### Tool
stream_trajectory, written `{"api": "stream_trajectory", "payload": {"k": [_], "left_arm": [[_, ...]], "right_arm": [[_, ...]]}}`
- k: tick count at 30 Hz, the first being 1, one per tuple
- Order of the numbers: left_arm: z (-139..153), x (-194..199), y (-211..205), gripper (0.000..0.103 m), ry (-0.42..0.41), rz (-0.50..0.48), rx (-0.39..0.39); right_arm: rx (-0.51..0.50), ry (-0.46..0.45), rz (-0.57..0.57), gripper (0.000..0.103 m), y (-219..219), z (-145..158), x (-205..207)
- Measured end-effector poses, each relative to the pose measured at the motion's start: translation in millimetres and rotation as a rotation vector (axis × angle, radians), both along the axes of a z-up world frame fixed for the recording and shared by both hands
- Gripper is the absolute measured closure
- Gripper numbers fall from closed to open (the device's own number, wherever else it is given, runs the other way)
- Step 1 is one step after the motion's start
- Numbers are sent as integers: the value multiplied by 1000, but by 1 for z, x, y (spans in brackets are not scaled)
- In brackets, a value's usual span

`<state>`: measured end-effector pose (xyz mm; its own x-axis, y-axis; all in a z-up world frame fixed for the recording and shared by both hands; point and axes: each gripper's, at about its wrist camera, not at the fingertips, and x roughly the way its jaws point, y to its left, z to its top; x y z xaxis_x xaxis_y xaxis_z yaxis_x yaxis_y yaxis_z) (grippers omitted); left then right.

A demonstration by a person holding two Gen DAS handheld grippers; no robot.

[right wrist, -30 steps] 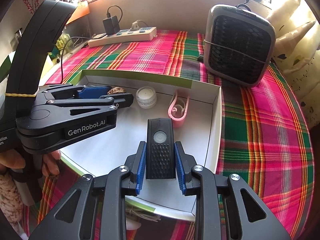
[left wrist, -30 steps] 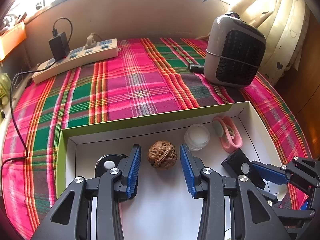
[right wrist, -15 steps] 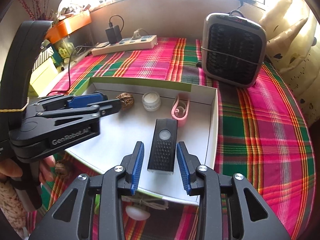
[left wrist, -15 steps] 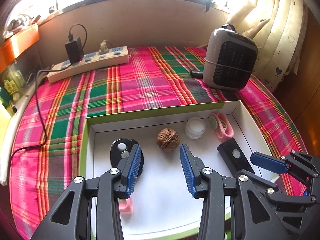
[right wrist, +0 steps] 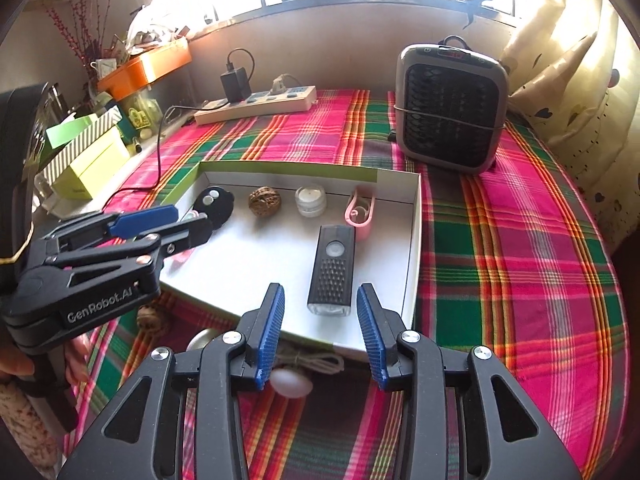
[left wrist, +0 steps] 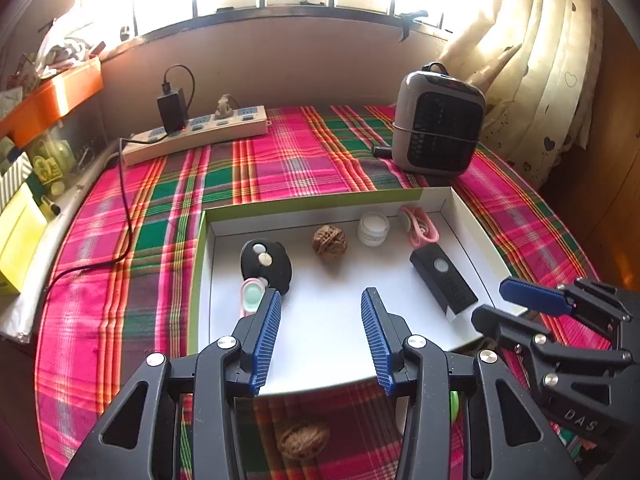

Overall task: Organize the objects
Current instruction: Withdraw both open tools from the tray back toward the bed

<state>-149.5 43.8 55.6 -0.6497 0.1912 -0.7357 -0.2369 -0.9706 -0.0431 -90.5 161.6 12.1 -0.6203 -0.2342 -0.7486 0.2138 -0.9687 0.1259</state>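
I have both grippers above the near edge of the box, and nothing sits in either one. The box holds a row along its far wall — a black disc, a walnut, a jar and a pink clip — with the black light lying flat near the right wall.

Judgement: the step in hand is fetching the next loose item. A second walnut and a white knob lie on the cloth in front of the box, a cord between them. To do it well, I would clear the box rim before dropping, centre one item between the pads, and close only once both pads flank it.

Left gripper: jaws opening, moderately apart, empty, touching nothing. Right gripper: jaws opening, empty; the light's near end lies just ahead of its tips, clear of both pads.
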Motion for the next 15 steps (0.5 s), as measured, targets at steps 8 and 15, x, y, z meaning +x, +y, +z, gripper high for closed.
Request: {"api": "stream_trajectory", "payload": {"k": [8,15], "left_arm": [[1,27,-17,62,16,37,27],[-2,51,-33,60,34,48,46]], "right_arm": [[-20,24,-10,64,9,4,17],[-16,37,-29,62,17,3,29]]}}
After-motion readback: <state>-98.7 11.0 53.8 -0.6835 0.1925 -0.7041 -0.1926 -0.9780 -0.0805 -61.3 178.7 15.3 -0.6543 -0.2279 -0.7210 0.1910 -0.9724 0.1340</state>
